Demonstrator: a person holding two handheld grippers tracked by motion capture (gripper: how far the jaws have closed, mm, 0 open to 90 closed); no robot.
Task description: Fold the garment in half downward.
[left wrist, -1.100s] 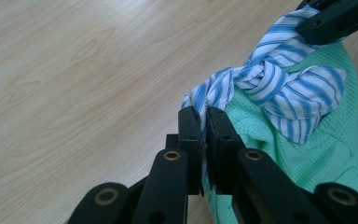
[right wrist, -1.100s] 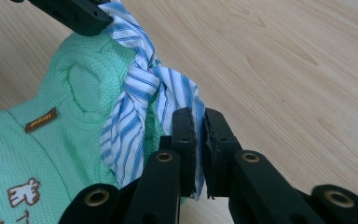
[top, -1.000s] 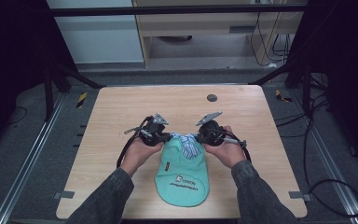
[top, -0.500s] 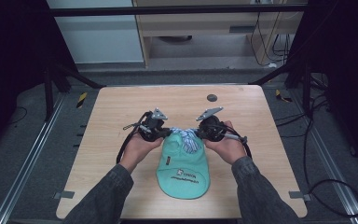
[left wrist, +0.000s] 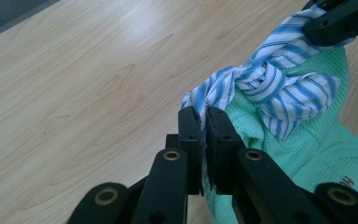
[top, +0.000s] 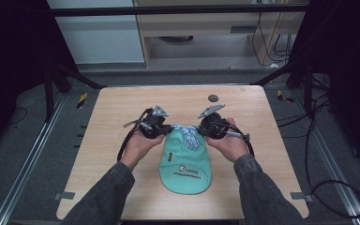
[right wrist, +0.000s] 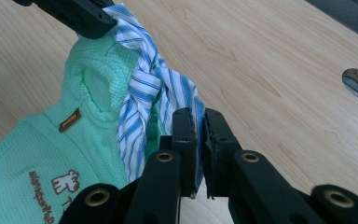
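A mint-green garment (top: 186, 161) lies flat on the wooden surface (top: 103, 140), its printed body toward the person and its collar end away. A blue-and-white striped tie (top: 187, 133) is knotted at that collar end, midway between the two hands.

The left tool (top: 165, 130) is clamped on one tail of the tie; in the left gripper view its jaws stand almost together, with striped cloth (left wrist: 205, 100) pinched between them. The right tool (top: 201, 130) grips the opposite tail in the same way; in the right gripper view the cloth (right wrist: 193, 112) passes down between the nearly closed jaws.

The tools face each other across the knot (left wrist: 256, 77), each tail running from the knot to a tool. This opposed hold suggests that the knot is being drawn tight, or pulled apart; which of the two cannot be told. The garment's weight on the surface anchors the collar while the tails are worked.

Both hands (top: 138, 145) rest low at the surface, which keeps any pull level. A dark round insert (top: 213, 98) sits in the surface beyond the tools, well apart from the work.
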